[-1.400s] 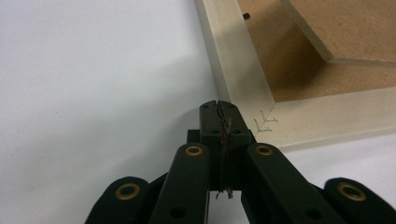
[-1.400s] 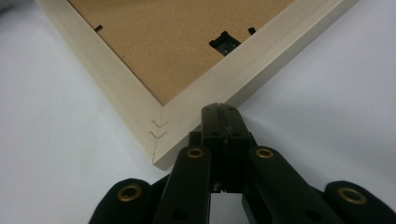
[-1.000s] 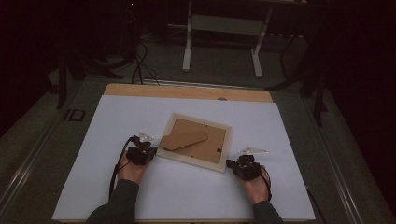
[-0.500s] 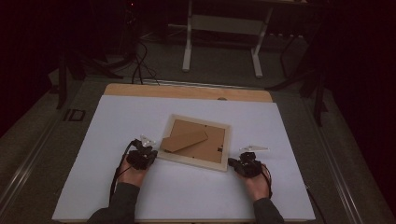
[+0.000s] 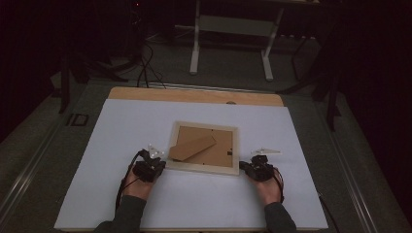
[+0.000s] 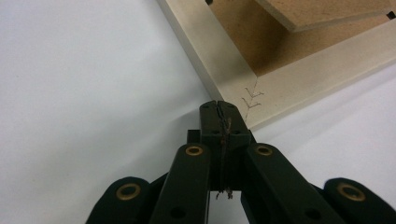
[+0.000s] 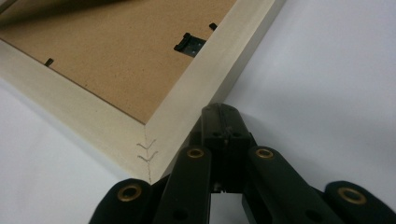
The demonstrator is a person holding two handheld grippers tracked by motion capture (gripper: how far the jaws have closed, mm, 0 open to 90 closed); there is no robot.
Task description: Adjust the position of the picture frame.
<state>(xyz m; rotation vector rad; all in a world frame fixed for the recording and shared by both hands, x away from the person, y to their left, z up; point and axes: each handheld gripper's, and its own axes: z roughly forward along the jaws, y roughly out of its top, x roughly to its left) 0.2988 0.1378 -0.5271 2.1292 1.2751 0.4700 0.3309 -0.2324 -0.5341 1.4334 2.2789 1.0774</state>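
Note:
A pale wooden picture frame (image 5: 204, 166) lies face down in the middle of the white table cover, its brown backing board and stand flap (image 5: 192, 147) up. My left gripper (image 5: 158, 165) is shut, tips at the frame's near left corner (image 6: 261, 100). My right gripper (image 5: 244, 167) is shut too, its tips against the near right corner (image 7: 177, 121). In the left gripper view the black jaws (image 6: 219, 109) meet with nothing between them. The right gripper view shows its jaws (image 7: 224, 116) closed beside the frame's edge, and a metal hanger clip (image 7: 190, 44) on the backing.
The white cover (image 5: 121, 131) spreads over a wooden table (image 5: 194, 94) with bare room on all sides of the frame. Beyond the table stand a white metal stand (image 5: 231, 29) and cables on the dark floor (image 5: 145, 68).
Both hands have shifted only slightly at the frame's near corners. The frame lies where it was.

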